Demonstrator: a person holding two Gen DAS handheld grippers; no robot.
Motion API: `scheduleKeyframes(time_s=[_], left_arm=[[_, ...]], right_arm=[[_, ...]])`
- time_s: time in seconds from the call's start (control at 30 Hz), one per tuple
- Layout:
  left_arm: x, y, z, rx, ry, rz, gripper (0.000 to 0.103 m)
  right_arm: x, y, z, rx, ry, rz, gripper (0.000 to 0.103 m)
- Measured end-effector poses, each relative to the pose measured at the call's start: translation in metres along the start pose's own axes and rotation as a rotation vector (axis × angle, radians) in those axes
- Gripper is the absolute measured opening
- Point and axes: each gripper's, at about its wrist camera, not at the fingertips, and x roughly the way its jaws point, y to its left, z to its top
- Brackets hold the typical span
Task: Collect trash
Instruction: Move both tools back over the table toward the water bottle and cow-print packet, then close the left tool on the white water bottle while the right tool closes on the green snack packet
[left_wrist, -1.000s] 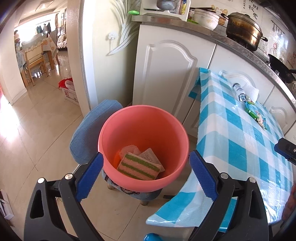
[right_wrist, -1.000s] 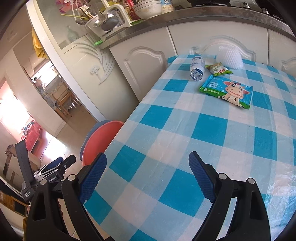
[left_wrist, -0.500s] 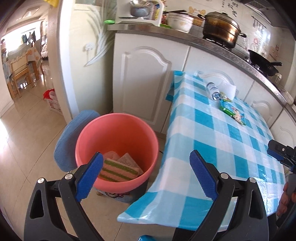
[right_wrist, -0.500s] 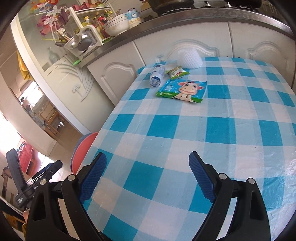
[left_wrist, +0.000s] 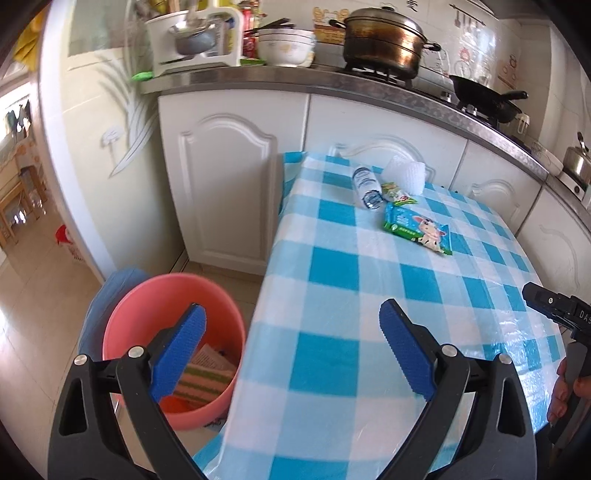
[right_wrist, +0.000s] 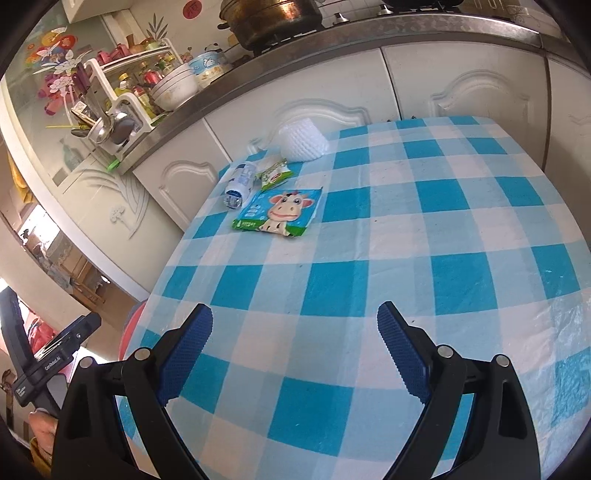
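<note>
A pink bin (left_wrist: 125, 317) stands on the floor left of the table, holding a striped sponge (left_wrist: 201, 384) and paper scraps. On the blue-checked tablecloth (left_wrist: 369, 295) at the far end lie a clear plastic bottle (left_wrist: 365, 187), a small green snack wrapper (left_wrist: 397, 192), a wet-wipe pack with a cartoon cow (left_wrist: 419, 229) and a white foam net (left_wrist: 404, 173). The right wrist view shows the same bottle (right_wrist: 239, 184), wrapper (right_wrist: 275, 172), cow pack (right_wrist: 280, 214) and foam net (right_wrist: 303, 142). My left gripper (left_wrist: 291, 354) is open and empty over the table's near left edge. My right gripper (right_wrist: 295, 354) is open and empty above the cloth.
White kitchen cabinets (left_wrist: 229, 177) run behind the table, with a counter carrying a pot (left_wrist: 384, 40), bowls and a dish rack. A blue stool cushion (left_wrist: 96, 306) sits under the bin. A person's hand (left_wrist: 561, 391) holds the other gripper at the right edge.
My left gripper swung right from over the pink bin toward the table, bringing the trash pile into view. My right gripper turned further onto the tabletop, and the items now appear closer.
</note>
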Motion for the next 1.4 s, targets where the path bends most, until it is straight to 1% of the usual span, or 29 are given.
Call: scheduleKeyframes(time_s=[0.13, 0.27, 0.37, 0.53, 0.77, 0.93, 1.1, 1.17, 1.23, 1.27, 1.3, 1.33, 1.37, 1.4], left_arm=[[0.021, -0.024, 0.024, 0.041, -0.011, -0.025, 0.095], [0.051, -0.048, 0.051, 0.064, -0.016, -0.044, 0.095], [0.08, -0.063, 0.072, 0.067, 0.002, -0.069, 0.095], [0.128, -0.084, 0.1, 0.085, 0.02, -0.086, 0.095], [0.191, -0.091, 0.119, 0.069, 0.082, -0.114, 0.095], [0.213, -0.096, 0.128, 0.078, 0.089, -0.115, 0.095], [0.227, -0.099, 0.138, 0.081, 0.084, -0.119, 0.094], [0.231, -0.101, 0.141, 0.083, 0.087, -0.123, 0.091], [0.233, -0.102, 0.141, 0.082, 0.091, -0.118, 0.078], [0.236, -0.103, 0.141, 0.08, 0.097, -0.112, 0.077], [0.238, -0.103, 0.141, 0.078, 0.1, -0.113, 0.073], [0.239, -0.102, 0.14, 0.075, 0.103, -0.115, 0.064], [0.24, -0.102, 0.139, 0.071, 0.11, -0.114, 0.06], [0.241, -0.102, 0.138, 0.066, 0.119, -0.116, 0.054]], right_arm=[[0.006, -0.021, 0.021, 0.031, -0.013, -0.001, 0.09], [0.018, -0.035, 0.049, 0.064, -0.027, 0.025, 0.09], [0.033, -0.038, 0.072, 0.069, -0.025, 0.053, 0.09], [0.07, -0.03, 0.111, 0.023, -0.016, 0.082, 0.09], [0.135, -0.019, 0.16, -0.049, 0.018, 0.079, 0.09], [0.173, -0.018, 0.186, -0.068, 0.032, 0.08, 0.09], [0.192, -0.022, 0.199, -0.051, 0.044, 0.104, 0.09], [0.194, -0.019, 0.198, -0.057, 0.055, 0.134, 0.09], [0.194, -0.014, 0.193, -0.079, 0.06, 0.159, 0.09], [0.195, -0.01, 0.19, -0.094, 0.069, 0.17, 0.09], [0.196, -0.007, 0.188, -0.108, 0.08, 0.173, 0.09], [0.198, -0.003, 0.185, -0.123, 0.092, 0.167, 0.09], [0.2, 0.0, 0.183, -0.139, 0.1, 0.166, 0.083], [0.202, 0.004, 0.181, -0.157, 0.11, 0.17, 0.08]])
